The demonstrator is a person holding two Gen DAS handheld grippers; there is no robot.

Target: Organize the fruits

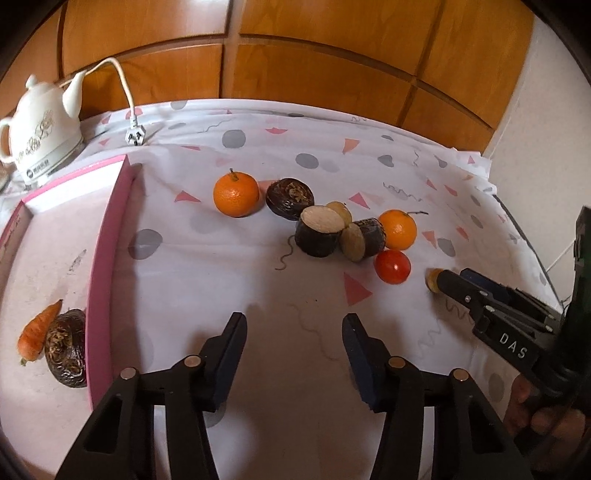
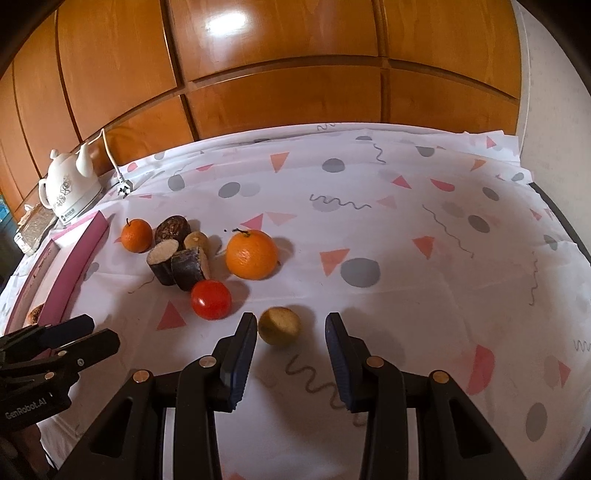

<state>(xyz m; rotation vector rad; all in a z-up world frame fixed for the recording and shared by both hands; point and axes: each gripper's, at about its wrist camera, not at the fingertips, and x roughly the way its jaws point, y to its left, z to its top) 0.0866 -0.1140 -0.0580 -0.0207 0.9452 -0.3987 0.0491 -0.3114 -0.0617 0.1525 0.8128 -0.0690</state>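
A small yellowish fruit (image 2: 279,325), perhaps a lime, lies just ahead between the released right claw (image 2: 291,334) fingers on the patterned table (image 2: 406,258), wooden panelling (image 2: 295,74) behind, the left claw (image 1: 294,334) likewise released.

Glossy orange-brown wooden cabinet panels (image 2: 280,70) fill the upper half of both frames, split by dark grooves; a bright patch of light (image 2: 226,19) glares off one panel at top centre of the right wrist view. A plain white wall strip (image 1: 535,110) runs down the upper right edge. Below spreads a white tablecloth printed with grey dots, pink triangles and squiggles (image 2: 406,236). At the upper left stands a white ceramic electric kettle with a gold floral pattern (image 1: 40,129), with its white power cord and plug (image 1: 135,134) lying on the cloth beside it.
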